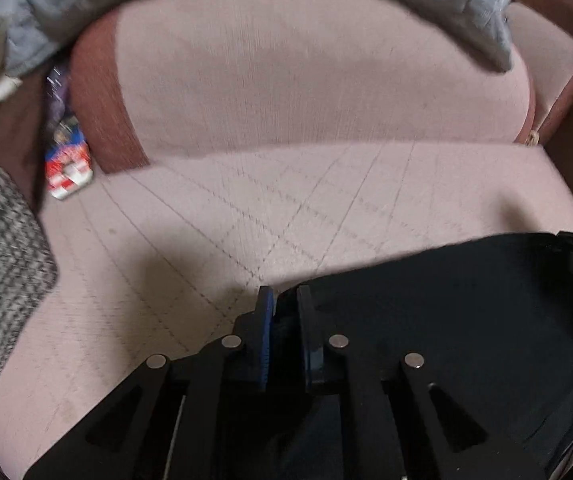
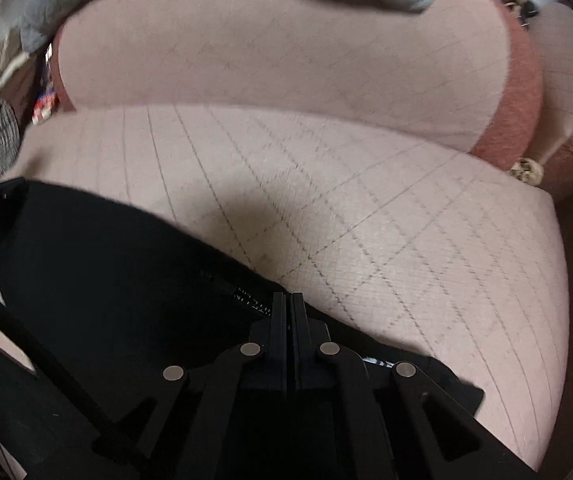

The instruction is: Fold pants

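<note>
Black pants (image 1: 446, 320) lie on the pink quilted sofa seat (image 1: 246, 220), near its front edge. Left gripper (image 1: 285, 300): fingers narrow, pinching the pants' left edge. Right gripper (image 2: 289, 304): fingers pressed together on the pants (image 2: 126, 272) at their edge by a small label (image 2: 252, 300). Grey knit cloth (image 1: 2, 272) at far left. Backrest cushion (image 1: 306, 80) behind, grey blanket (image 1: 466, 8) draped over its top.

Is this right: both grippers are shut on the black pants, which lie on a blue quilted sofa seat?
Not quite. The sofa seat is pale pink, not blue, as the right wrist view shows. The rest holds: the left gripper and the right gripper are both shut on the black pants.
</note>
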Demonstrator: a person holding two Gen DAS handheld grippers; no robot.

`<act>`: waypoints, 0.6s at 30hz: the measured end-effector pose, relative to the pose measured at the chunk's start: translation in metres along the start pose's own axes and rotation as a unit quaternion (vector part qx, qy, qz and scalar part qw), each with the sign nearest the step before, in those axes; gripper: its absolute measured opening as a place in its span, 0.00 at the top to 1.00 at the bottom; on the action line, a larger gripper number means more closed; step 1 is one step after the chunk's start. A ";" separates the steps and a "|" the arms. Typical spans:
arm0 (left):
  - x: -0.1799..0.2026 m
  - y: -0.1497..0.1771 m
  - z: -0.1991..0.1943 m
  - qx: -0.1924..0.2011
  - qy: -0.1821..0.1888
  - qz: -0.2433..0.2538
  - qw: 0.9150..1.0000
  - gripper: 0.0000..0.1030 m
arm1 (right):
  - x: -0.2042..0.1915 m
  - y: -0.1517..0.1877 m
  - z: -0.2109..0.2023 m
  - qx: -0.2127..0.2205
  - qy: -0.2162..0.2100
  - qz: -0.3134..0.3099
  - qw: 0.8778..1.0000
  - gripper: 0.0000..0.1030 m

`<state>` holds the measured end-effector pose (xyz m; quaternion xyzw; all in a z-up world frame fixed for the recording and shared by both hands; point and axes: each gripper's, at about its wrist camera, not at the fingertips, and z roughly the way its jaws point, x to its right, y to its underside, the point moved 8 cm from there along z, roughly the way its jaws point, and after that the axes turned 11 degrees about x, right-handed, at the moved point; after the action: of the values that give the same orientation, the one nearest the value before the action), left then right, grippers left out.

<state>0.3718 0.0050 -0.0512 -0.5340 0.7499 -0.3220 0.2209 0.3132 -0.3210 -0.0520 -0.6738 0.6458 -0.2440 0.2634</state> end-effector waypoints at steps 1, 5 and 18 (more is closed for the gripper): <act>-0.002 -0.006 -0.009 0.011 -0.002 0.002 1.000 0.89 | -0.001 0.000 -0.010 0.007 -0.001 0.005 1.000 0.98; 0.000 -0.023 -0.067 0.062 -0.005 0.011 0.998 0.89 | -0.007 0.005 -0.058 0.032 -0.004 0.011 0.999 0.98; 0.032 0.110 -0.221 0.123 -0.012 0.057 0.991 0.86 | -0.037 0.165 -0.178 0.043 -0.050 0.075 0.995 1.00</act>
<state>0.1394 0.0533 0.0235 -0.4634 0.7307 -0.3922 0.3122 0.0696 -0.2961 -0.0299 -0.6229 0.6695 -0.2169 0.3415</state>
